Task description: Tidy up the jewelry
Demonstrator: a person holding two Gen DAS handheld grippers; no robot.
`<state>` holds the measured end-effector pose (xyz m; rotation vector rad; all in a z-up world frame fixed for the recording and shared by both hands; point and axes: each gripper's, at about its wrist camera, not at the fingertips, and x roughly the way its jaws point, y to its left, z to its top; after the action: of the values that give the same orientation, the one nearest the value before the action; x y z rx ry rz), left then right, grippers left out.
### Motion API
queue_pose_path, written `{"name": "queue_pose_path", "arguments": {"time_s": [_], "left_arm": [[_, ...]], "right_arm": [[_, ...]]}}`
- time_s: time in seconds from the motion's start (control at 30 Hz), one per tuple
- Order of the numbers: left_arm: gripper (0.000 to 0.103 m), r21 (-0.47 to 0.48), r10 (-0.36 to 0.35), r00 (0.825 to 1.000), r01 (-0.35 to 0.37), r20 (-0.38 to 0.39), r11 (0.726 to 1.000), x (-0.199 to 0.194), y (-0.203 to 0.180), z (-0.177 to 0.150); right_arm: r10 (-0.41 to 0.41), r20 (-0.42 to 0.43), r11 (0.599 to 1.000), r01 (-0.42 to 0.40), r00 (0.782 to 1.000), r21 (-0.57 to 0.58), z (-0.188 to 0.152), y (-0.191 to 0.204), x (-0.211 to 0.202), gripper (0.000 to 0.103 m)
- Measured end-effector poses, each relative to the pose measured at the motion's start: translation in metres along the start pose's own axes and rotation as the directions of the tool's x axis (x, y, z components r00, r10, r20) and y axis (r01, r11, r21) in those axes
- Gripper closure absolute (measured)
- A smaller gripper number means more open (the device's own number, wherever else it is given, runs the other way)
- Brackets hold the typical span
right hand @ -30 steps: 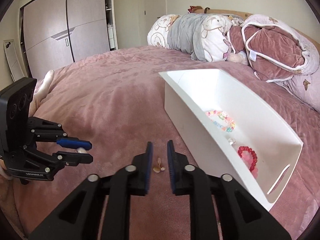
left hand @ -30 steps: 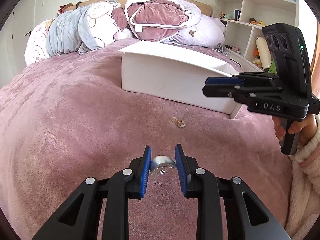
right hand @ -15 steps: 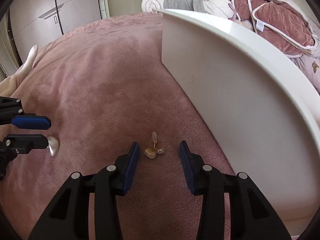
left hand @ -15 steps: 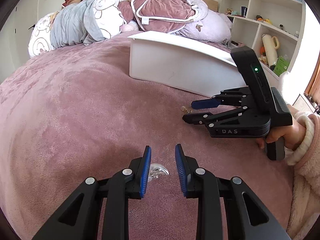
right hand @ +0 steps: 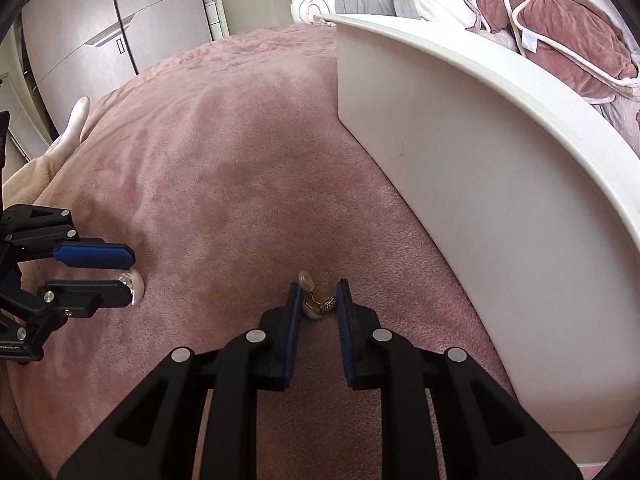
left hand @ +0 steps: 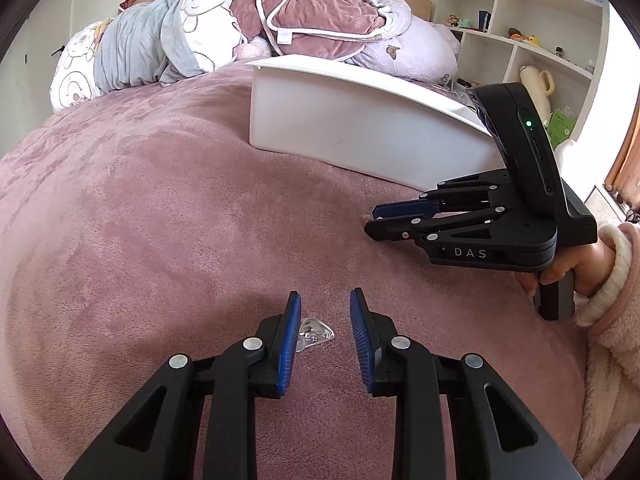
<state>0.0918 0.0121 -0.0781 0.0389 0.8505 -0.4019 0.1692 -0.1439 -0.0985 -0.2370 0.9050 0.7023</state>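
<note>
The only readable text is "DAS", in pale capital letters on the black body of the right tongs point(left hand: 374, 220), seen from the left wrist.

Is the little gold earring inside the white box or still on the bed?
Out. The gold earring lies on the pink blanket beside the white box, between the right gripper fingers.

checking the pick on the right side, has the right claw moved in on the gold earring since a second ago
Yes. The right claw has dropped beside the white bin and now straddles the gold earring, jaws narrowed around it on the pink blanket.
</note>
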Motion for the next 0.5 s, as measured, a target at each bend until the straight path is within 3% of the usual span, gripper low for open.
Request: {"name": "queue_pose_path", "arguments": {"time_s": [0.03, 0.23, 0.33, 0.43, 0.5], "left_arm": [[0.073, 0.004, 0.000, 1.000, 0.000, 0.000, 1.000, -0.001, -0.001, 0.000], [0.046, 0.016, 0.036, 0.999, -0.036, -0.018, 0.999, -0.005, -0.003, -0.005], [0.048, -0.005, 0.048, 0.997, -0.048, -0.057, 0.999, 0.001, 0.005, -0.007], [0.070, -0.011, 0.035, 0.996, -0.036, -0.076, 0.999, 0.006, 0.007, -0.009], [0.073, 0.002, 0.030, 0.997, -0.030, -0.078, 1.000, 0.007, 0.004, -0.010]], "right_arm": [[0.000, -0.001, 1.000, 0.000, 1.000, -0.004, 0.000, 0.000, -0.001, 0.085], [-0.005, -0.001, 1.000, 0.005, 1.000, -0.008, 0.002, 0.002, -0.001, 0.085], [-0.007, 0.002, 1.000, 0.007, 1.000, -0.010, 0.002, 0.003, -0.002, 0.085], [-0.011, 0.008, 1.000, 0.011, 1.000, -0.012, 0.002, 0.005, -0.004, 0.085], [-0.012, 0.017, 1.000, 0.012, 1.000, -0.010, 0.003, 0.005, -0.007, 0.085]]}}
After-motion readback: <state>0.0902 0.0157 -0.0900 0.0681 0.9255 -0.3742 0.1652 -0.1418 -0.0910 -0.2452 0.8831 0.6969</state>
